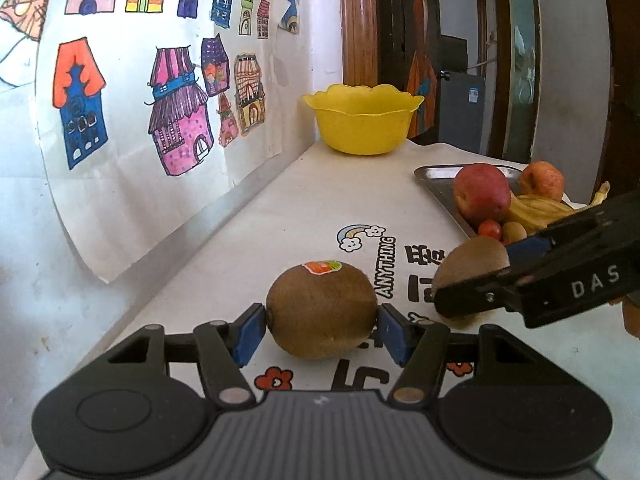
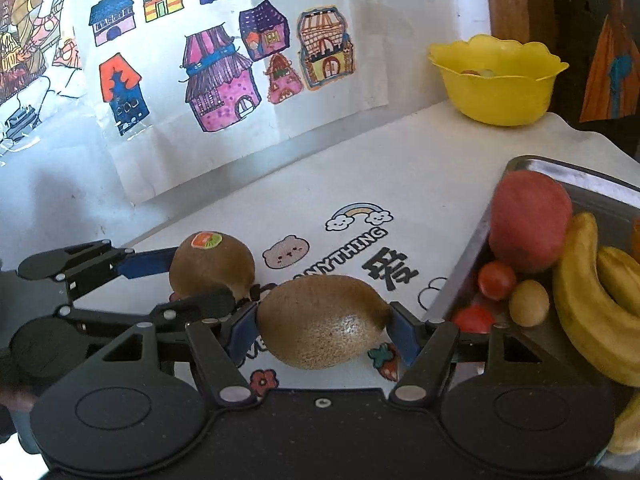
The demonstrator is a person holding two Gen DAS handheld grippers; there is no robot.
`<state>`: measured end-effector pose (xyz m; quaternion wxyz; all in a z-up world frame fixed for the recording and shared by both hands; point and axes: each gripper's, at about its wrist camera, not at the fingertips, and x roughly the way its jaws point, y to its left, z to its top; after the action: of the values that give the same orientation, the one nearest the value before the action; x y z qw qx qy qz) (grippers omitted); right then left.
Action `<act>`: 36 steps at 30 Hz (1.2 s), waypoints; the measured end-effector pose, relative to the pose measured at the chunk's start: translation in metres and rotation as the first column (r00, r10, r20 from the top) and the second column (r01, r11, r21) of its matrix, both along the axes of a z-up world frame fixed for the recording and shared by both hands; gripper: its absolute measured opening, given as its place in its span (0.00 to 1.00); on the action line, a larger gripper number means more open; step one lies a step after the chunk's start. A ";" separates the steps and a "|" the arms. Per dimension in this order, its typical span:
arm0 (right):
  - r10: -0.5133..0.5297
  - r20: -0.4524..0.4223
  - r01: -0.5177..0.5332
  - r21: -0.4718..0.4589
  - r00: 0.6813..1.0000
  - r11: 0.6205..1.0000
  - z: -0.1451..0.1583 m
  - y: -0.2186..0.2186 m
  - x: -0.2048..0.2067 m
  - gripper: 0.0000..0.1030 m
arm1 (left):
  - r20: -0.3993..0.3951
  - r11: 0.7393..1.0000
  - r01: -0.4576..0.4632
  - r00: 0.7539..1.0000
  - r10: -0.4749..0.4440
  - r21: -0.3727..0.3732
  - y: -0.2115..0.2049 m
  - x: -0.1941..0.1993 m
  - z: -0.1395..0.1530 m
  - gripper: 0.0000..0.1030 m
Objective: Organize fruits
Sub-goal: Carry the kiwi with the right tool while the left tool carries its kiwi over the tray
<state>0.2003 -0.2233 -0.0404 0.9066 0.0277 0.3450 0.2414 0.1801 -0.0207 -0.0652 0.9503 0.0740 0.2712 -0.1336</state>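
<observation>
The left gripper clamps a stickered brown kiwi, the right gripper a plain brown kiwi (both over the white printed tablecloth), beside the steel fruit tray; yellow scalloped plastic bowl at the far edge.

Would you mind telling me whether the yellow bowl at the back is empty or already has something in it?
Not empty: the right wrist view shows small round pieces inside the yellow bowl, just below its rim. What they are cannot be told.

Bright, even daylight, soft shadows, mild glare, sharp centre, strong fisheye bending and dark corners.
</observation>
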 end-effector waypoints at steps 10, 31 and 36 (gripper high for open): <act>-0.020 0.010 0.019 0.041 1.000 0.999 -0.003 -0.005 0.003 0.68 | -0.071 1.000 0.012 0.997 -0.012 0.002 -0.003 0.020 -0.005 0.65; -0.081 0.036 0.076 0.118 0.996 0.990 -0.007 -0.027 -0.021 0.68 | -0.029 0.999 0.005 1.000 -0.006 -0.042 -0.020 0.012 0.006 0.64; -0.104 0.041 0.097 0.151 0.994 0.984 -0.005 -0.040 -0.034 0.68 | -0.014 0.998 0.018 1.000 -0.019 -0.058 -0.030 0.008 0.012 0.64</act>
<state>0.1659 -0.2632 -0.0458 0.9212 0.1068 0.3018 0.2211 0.1884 -0.0510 -0.0529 0.9488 0.0480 0.2733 -0.1507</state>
